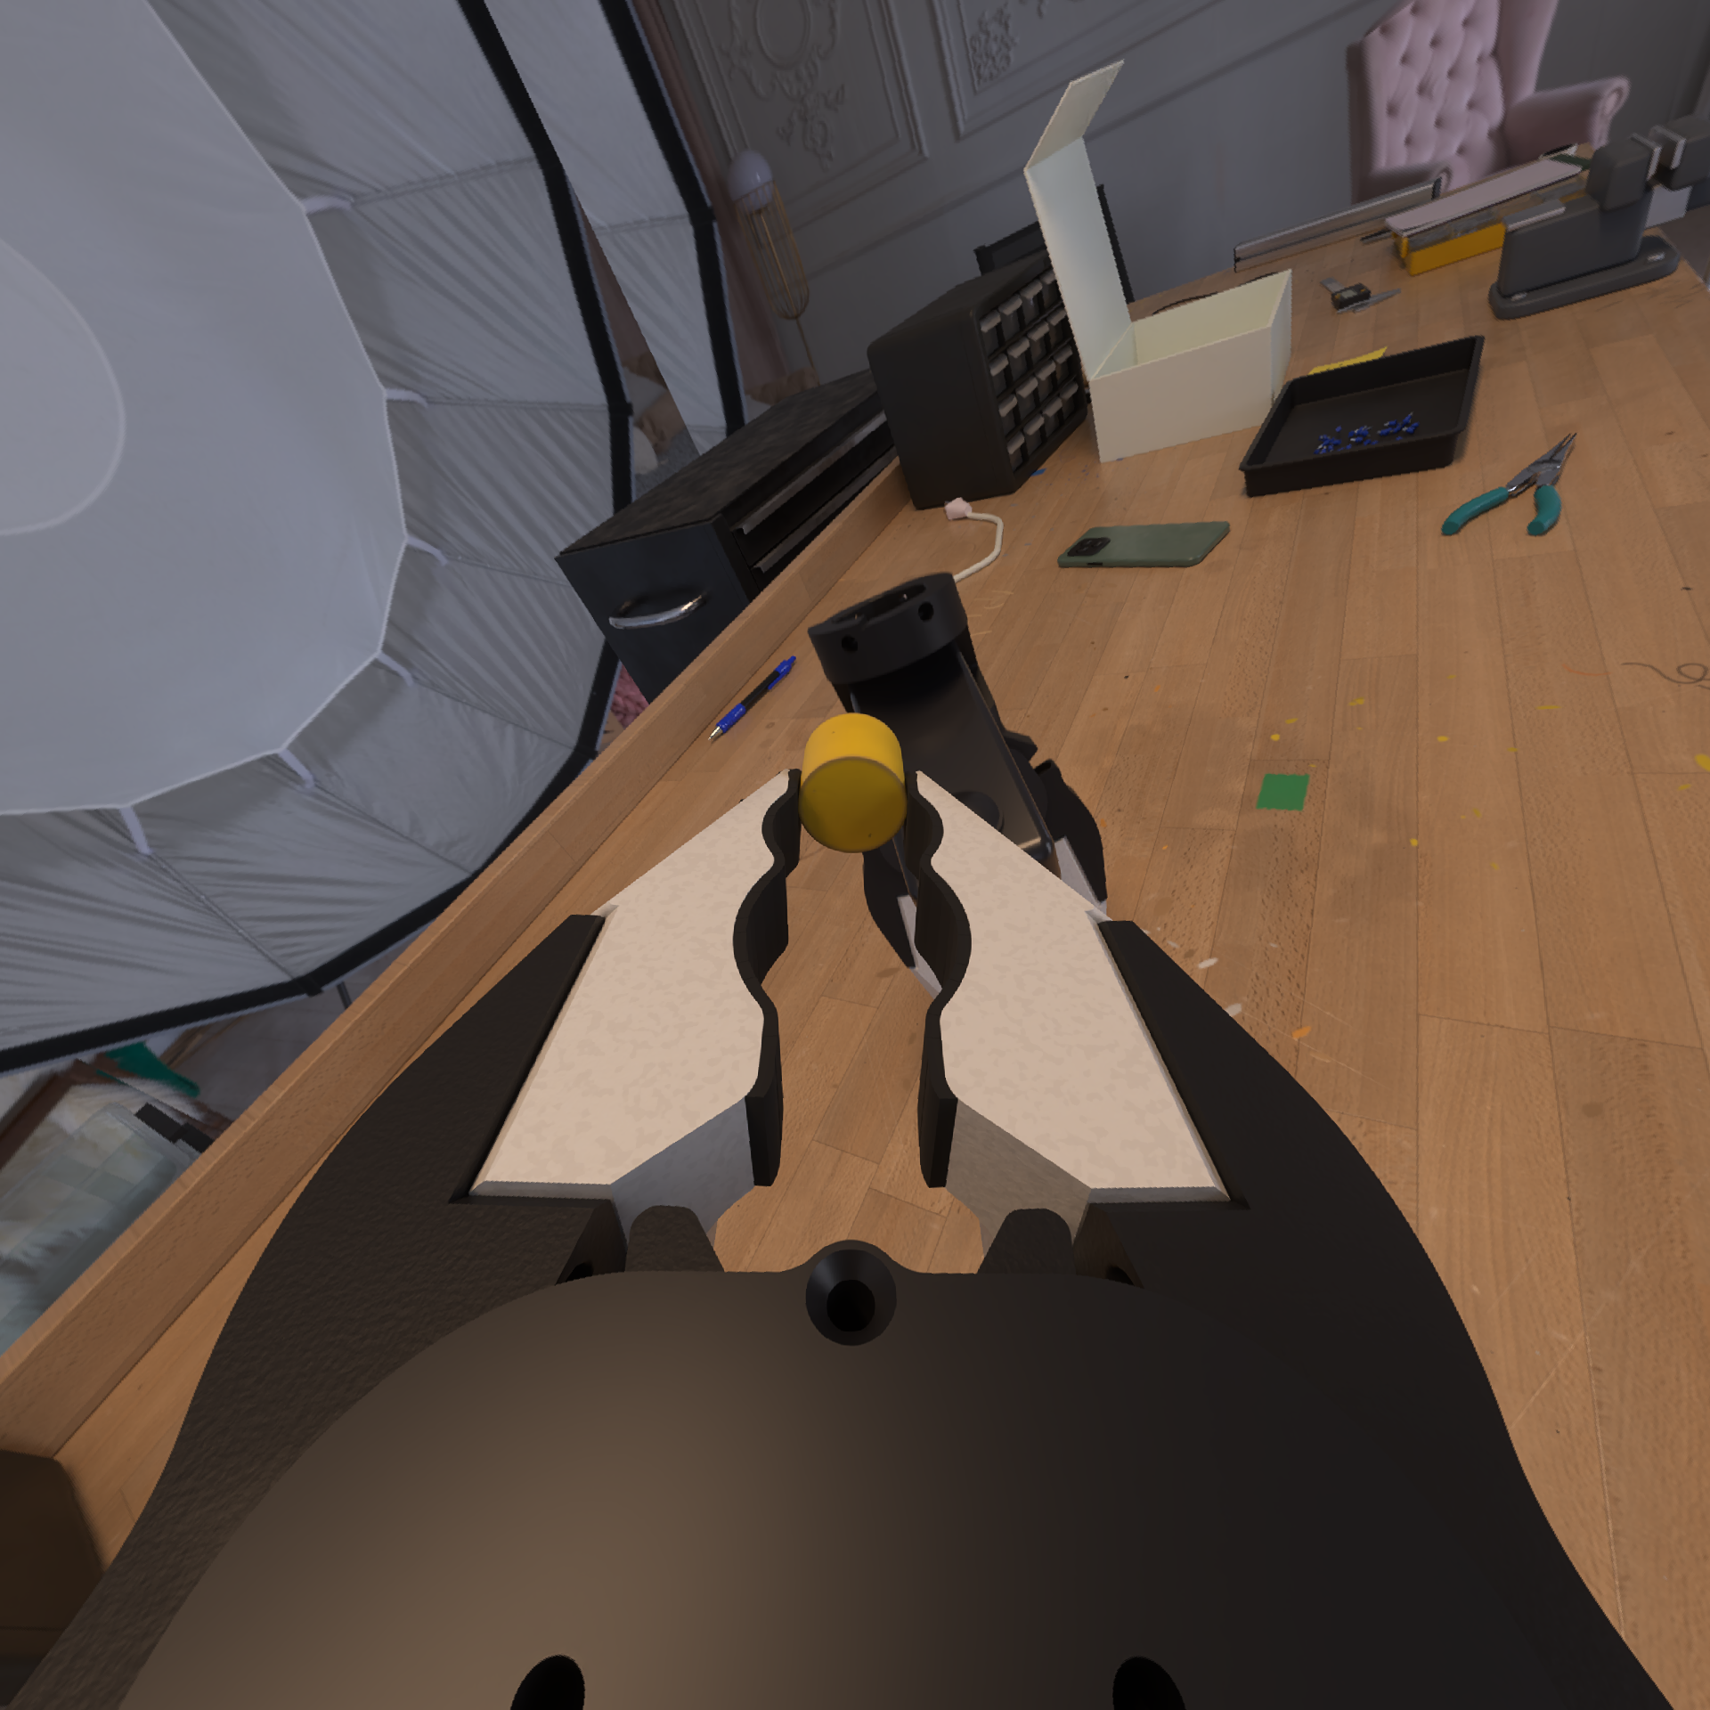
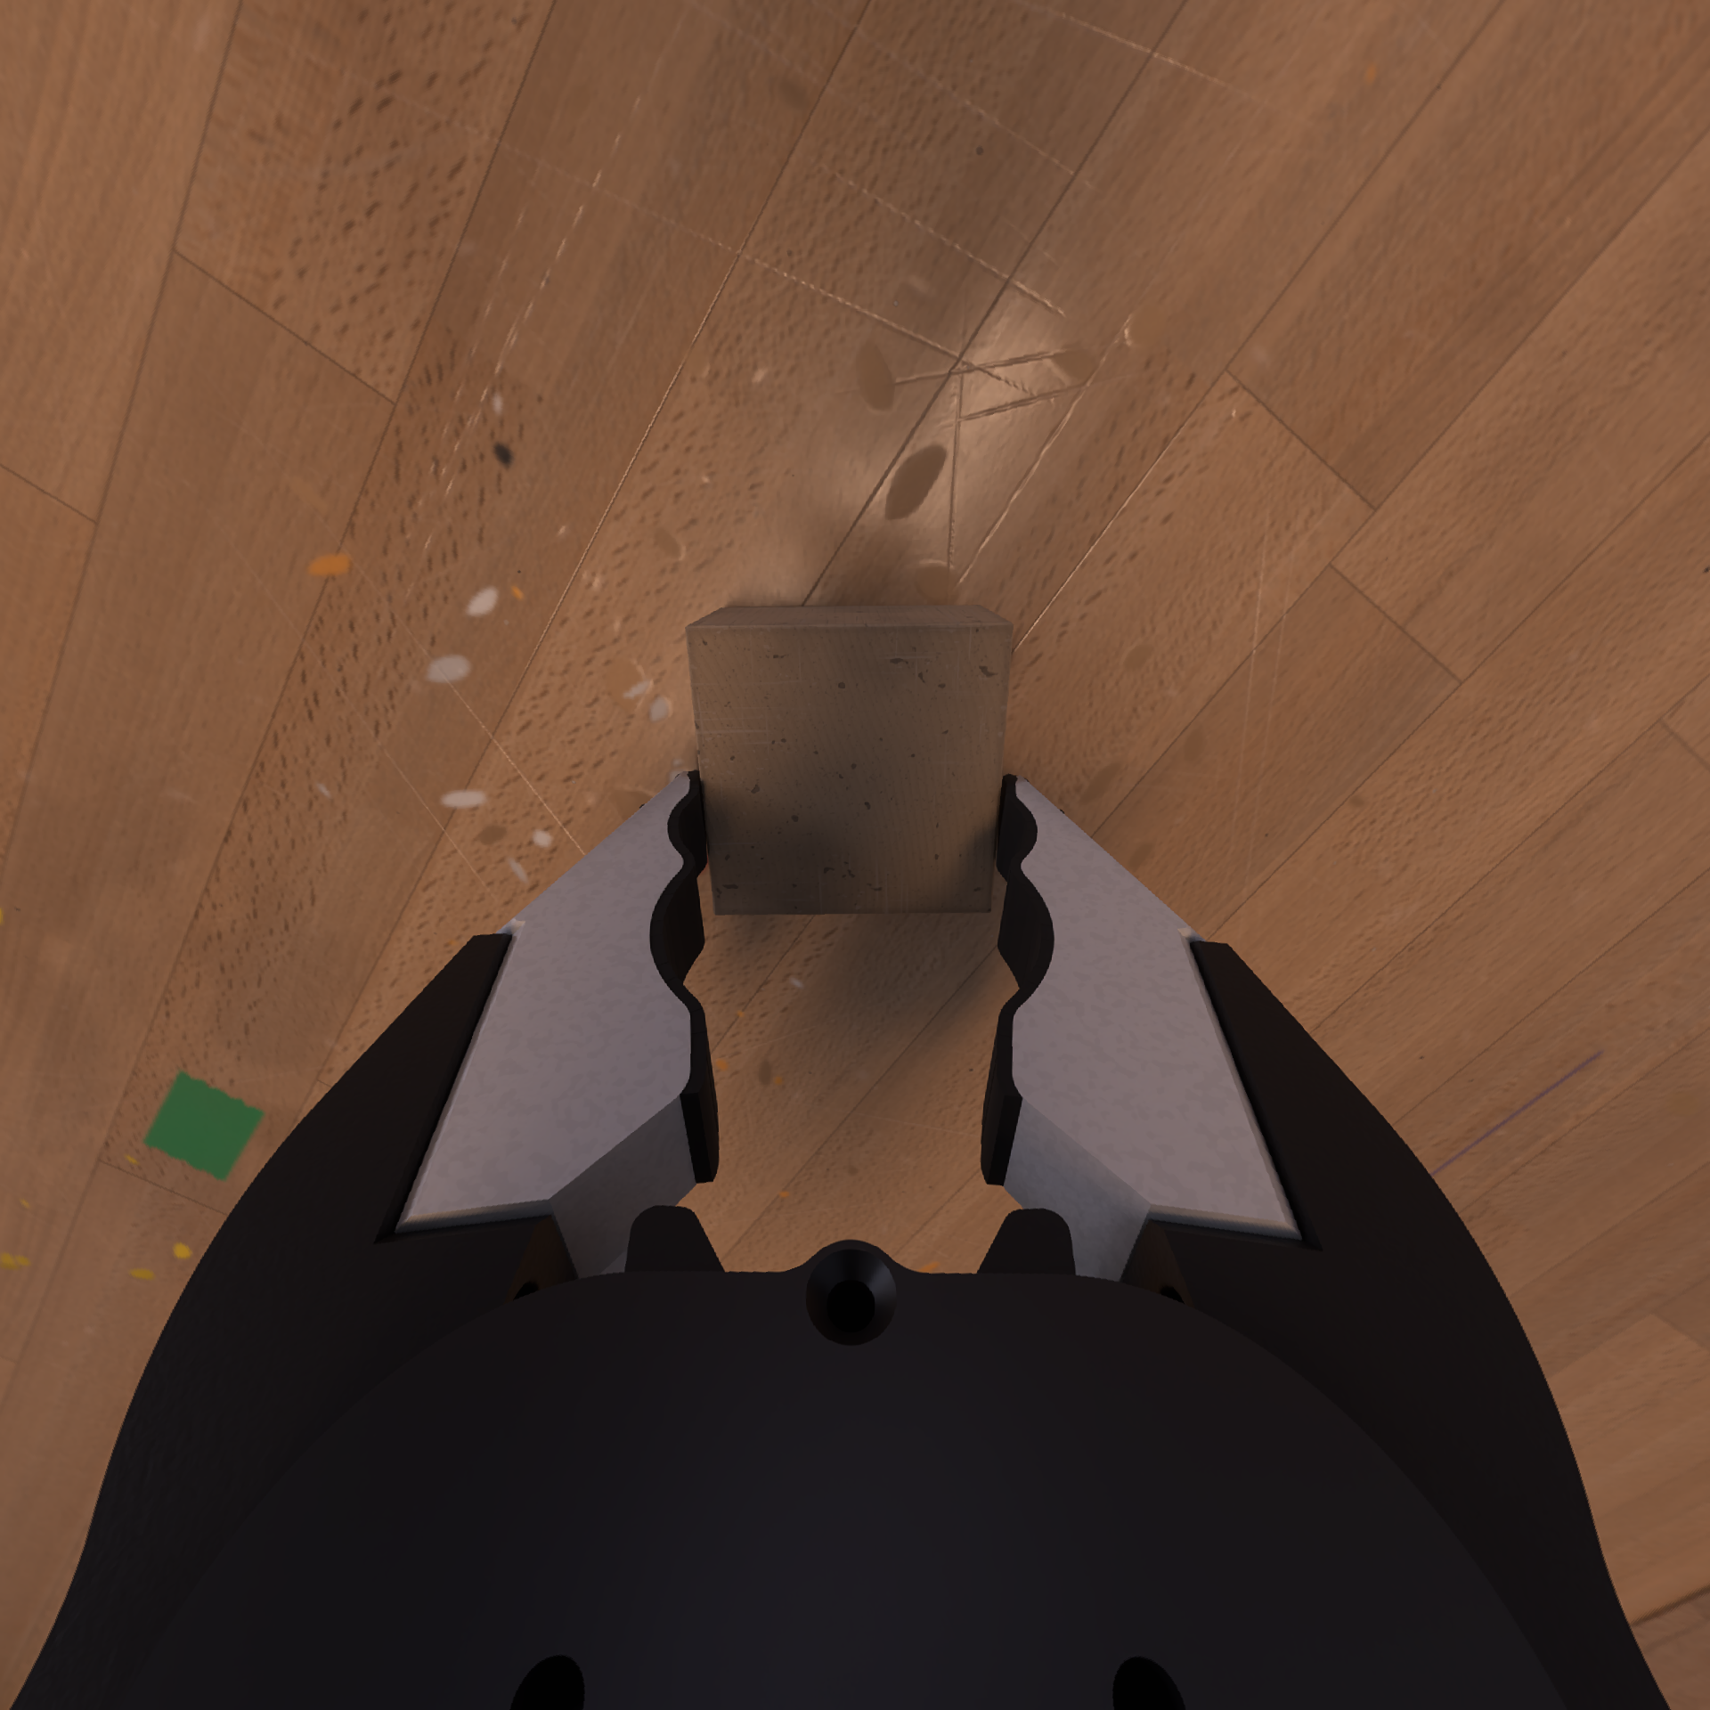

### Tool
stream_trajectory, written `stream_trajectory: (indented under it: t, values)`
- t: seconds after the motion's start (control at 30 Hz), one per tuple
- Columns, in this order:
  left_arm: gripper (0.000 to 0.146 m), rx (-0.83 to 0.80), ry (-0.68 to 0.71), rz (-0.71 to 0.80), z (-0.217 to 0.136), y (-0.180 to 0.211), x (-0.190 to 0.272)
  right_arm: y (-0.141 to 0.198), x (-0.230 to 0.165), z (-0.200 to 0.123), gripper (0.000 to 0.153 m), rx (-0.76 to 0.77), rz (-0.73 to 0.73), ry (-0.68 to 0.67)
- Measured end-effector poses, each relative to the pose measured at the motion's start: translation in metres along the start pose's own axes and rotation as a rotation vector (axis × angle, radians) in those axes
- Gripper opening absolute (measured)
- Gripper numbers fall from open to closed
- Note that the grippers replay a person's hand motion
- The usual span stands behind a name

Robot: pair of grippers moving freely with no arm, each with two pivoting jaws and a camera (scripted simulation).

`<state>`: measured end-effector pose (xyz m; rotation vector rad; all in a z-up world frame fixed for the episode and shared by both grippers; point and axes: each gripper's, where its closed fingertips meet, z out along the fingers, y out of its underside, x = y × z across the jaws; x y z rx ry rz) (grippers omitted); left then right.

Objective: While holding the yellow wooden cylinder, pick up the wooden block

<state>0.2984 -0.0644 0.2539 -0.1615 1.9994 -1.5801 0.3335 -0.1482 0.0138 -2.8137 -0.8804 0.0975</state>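
Observation:
My left gripper is shut on the yellow wooden cylinder, which it holds at its fingertips above the wooden table. My right gripper points down at the table, with its two fingertips against the left and right sides of the grey-brown wooden block. I cannot tell whether the block is off the table. The right gripper also shows in the left wrist view, just beyond the cylinder. The block is hidden in that view.
The table's left edge runs close by, with a blue pen near it. Farther back are a phone, a black drawer organizer, a white open box, a black tray, pliers and a green square mark.

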Motion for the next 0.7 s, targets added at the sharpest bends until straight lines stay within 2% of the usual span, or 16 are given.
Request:
stream_trajectory:
  t: [0.27, 0.7]
  values:
    - [0.021, -0.028, 0.011, -0.027, 0.009, 0.019, 0.002, -0.001, 0.003, -0.018, 0.064, 0.119, 0.086, 0.028]
    - [0.021, -0.045, 0.025, -0.061, 0.024, 0.035, 0.011, -0.027, 0.014, -0.103, 0.064, 0.412, 0.127, 0.131]
